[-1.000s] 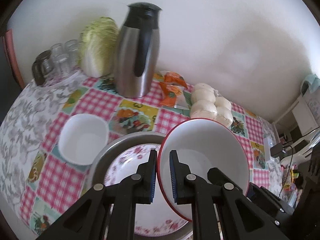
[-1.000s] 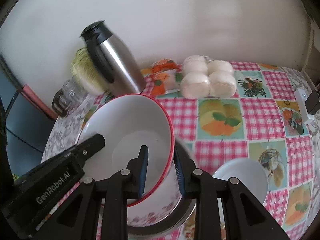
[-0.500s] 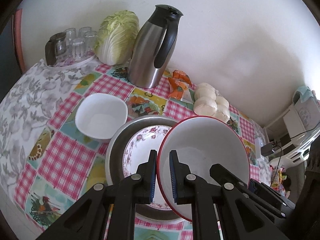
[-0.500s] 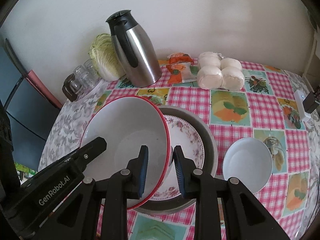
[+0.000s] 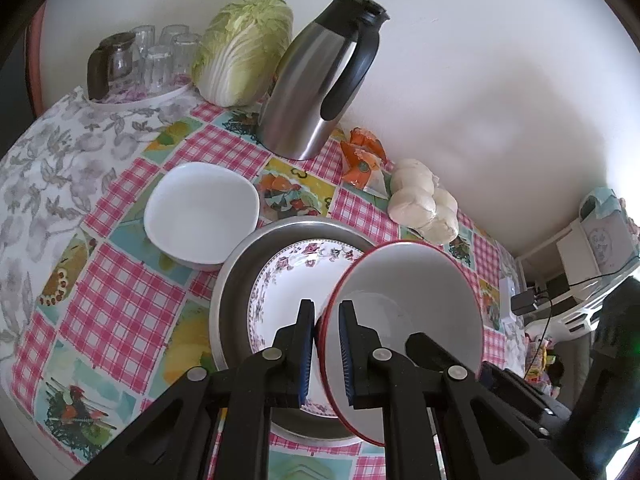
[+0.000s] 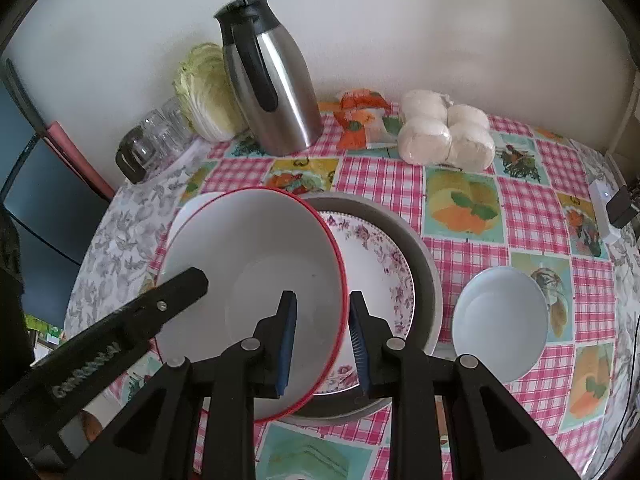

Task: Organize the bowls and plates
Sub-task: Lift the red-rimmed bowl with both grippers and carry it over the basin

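Red trims the rim of the one large white bowl (image 6: 256,276), glossy and empty inside, which hangs tilted over a floral plate (image 5: 292,280). Both tongs grip it: the left tongs (image 5: 324,344) are clamped tight on one side of its rim, the right tongs (image 6: 322,340) pinch the opposite side, one finger inside the bowl and one outside. The single plate, white with a purple flower border, lies inside one grey metal basin (image 6: 424,280) on the checked worktop (image 6: 524,208). Two smaller plain white bowls stand on the cloth, a squarish bowl (image 5: 200,212) beside the basin on one side and a round bowl (image 6: 500,320) on the other. At the back stand one steel jug (image 5: 320,80), one cabbage (image 5: 244,48), four pale buns (image 6: 448,132) and a cluster of glasses (image 5: 160,56).
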Demonstrator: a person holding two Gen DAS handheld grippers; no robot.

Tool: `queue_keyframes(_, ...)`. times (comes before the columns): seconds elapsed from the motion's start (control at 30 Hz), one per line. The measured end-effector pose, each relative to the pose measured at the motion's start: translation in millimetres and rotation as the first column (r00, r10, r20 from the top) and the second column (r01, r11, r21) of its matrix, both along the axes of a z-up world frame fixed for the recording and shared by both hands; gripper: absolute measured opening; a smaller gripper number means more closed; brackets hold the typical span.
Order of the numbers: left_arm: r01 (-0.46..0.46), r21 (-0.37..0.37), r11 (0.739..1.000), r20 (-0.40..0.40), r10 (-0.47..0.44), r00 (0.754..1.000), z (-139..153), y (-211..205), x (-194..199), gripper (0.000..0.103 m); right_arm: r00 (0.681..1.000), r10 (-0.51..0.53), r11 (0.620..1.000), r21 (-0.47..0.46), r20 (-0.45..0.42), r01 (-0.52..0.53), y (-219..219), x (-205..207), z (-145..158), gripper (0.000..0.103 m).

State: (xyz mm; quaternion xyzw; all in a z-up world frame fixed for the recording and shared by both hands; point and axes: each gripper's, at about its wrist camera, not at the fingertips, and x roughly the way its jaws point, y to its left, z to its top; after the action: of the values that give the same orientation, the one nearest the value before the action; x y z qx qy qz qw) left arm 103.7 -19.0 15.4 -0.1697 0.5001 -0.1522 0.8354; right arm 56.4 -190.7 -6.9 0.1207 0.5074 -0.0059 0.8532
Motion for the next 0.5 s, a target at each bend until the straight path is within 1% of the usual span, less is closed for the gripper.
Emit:
queue_keyframes(0.23,-0.012,0.035,0.999,-0.059,0.014,0.998,-22.4,0.5,10.9,0.014,0.998,0.002,1.000,0.009,-0.060,-0.002,4.6,14.0,-27.9,0.028)
queue_keyframes(0.33,-0.007,0.026,1.000,-0.102,0.009,0.995,-36.3,-1.1,15.8,0.014,0.996,-0.008,0.999,0.034,-0.090,0.011,1.3,18.1,-40.9,0.028)
queue_keyframes(0.5,0.010,0.051,0.999,-0.126,-0.003,0.992,-46.8,-9.4,19.7,0.014,0.993,-0.027,1.000,0.008,-0.116,0.028,-1.6,22.5,-51.6,0.028)
